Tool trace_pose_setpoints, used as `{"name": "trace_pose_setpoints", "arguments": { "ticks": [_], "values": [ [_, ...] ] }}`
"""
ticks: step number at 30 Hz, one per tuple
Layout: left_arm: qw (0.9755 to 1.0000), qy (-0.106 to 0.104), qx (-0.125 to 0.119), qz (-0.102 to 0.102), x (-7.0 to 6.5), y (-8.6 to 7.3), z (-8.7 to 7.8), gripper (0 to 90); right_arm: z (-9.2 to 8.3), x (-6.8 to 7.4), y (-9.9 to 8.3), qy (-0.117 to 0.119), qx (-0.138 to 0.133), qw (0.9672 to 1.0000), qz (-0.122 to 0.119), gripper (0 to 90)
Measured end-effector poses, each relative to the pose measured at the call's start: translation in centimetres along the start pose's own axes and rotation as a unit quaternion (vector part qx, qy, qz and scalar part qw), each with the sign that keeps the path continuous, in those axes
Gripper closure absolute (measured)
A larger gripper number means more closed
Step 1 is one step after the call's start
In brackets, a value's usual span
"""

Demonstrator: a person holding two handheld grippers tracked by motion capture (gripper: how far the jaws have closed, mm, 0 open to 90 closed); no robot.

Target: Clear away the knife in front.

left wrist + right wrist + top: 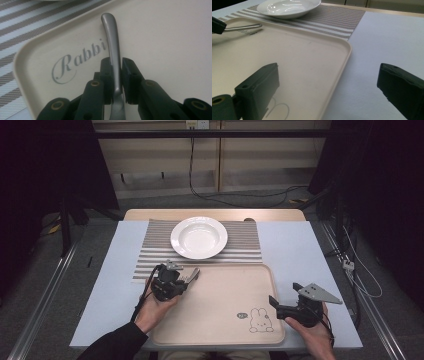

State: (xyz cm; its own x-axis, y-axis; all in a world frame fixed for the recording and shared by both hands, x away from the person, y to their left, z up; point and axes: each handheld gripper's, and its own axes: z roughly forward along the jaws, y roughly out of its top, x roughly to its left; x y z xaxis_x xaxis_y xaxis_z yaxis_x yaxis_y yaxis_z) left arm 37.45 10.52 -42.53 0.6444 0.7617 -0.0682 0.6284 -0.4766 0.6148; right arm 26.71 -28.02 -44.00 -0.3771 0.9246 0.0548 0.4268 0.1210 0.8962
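The pale blue table top [295,255] carries a grey-striped woven placemat [150,255], its near edge hidden under the beige plastic tray [225,305] with a rabbit drawing. A round white ceramic bowl [199,236] sits on the mat. The left gripper [117,75] clamps a slim grey metal utensil handle [111,37] above the tray's far left corner; its working end is cut off, probably a spoon. The right gripper [328,90] gapes empty over the tray's right rim.

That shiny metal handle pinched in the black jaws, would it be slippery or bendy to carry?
The metal handle looks smooth and polished, so it could well slide or swivel in the left gripper, whose pads pinch only a narrow stretch. It appears solid and keeps its curve unsupported above the tray, so probably stiff, not floppy.
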Motion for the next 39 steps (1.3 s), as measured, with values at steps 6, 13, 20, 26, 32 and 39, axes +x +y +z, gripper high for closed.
{"name": "trace_pose_setpoints", "arguments": {
  "ticks": [6, 13, 20, 26, 32, 39],
  "values": [
    [0.9999, 0.002, 0.012, 0.005, -0.1, -0.2, 0.7, 79.7, 0.0, 0.1, 0.0, 0.001, 0.001, 1.0000, -0.001, 4.1],
    [0.9998, 0.002, 0.017, 0.004, -0.2, -0.5, 1.2, 79.7, 0.0, 0.0, 0.0, 0.002, 0.001, 1.0000, 0.000, 4.1],
    [0.9998, -0.007, 0.017, 0.012, 0.0, -0.6, 1.1, 73.9, 0.2, 0.0, 0.0, 0.003, 0.003, 1.0000, 0.000, 4.1],
    [0.9991, -0.007, -0.018, 0.038, 0.0, -0.4, 0.5, 49.1, 0.3, -0.1, 0.0, 0.005, 0.003, 1.0000, 0.003, 4.2],
    [0.9985, -0.016, -0.038, 0.036, 0.0, 0.3, 0.3, 24.2, 0.2, -0.3, -0.1, 0.004, 0.001, 1.0000, 0.004, 4.1],
    [0.9941, -0.051, -0.065, 0.070, -0.5, 1.0, 0.3, 25.9, 0.2, -0.2, -0.1, 0.003, 0.003, 1.0000, 0.004, 4.1]
  ]
}}
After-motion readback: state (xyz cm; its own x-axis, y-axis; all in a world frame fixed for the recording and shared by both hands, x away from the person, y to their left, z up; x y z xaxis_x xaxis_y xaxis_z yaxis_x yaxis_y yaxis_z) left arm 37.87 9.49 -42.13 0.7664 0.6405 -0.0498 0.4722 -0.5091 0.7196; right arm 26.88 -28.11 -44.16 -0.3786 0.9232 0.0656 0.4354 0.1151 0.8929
